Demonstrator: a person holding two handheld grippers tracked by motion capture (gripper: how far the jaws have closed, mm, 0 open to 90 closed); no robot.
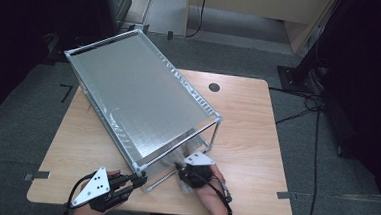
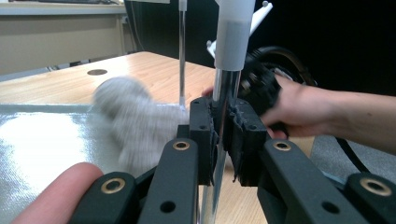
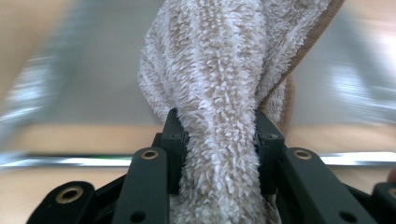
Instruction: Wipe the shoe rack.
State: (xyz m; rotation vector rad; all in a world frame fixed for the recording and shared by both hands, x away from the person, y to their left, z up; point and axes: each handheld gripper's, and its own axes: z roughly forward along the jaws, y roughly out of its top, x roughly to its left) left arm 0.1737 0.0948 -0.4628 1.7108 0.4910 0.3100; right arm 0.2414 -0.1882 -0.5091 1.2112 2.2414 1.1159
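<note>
A two-level metal rack (image 1: 139, 92) stands at an angle on the wooden table (image 1: 257, 136). My left gripper (image 1: 133, 180) is shut on the rack's near corner post (image 2: 224, 88), whose chrome tube runs up between the pads (image 2: 205, 135). My right gripper (image 3: 219, 135) is shut on a fluffy beige cloth (image 3: 219, 79) and reaches under the top shelf from the rack's near right side (image 1: 188, 172). The cloth (image 2: 130, 121) is blurred and lies on the shiny lower shelf (image 2: 42, 140).
The rack covers the table's left and middle. A round cable hole (image 1: 214, 87) sits near the table's far edge. Black cables (image 1: 303, 114) run over the grey floor at the right. A wooden cabinet (image 1: 265, 7) stands behind.
</note>
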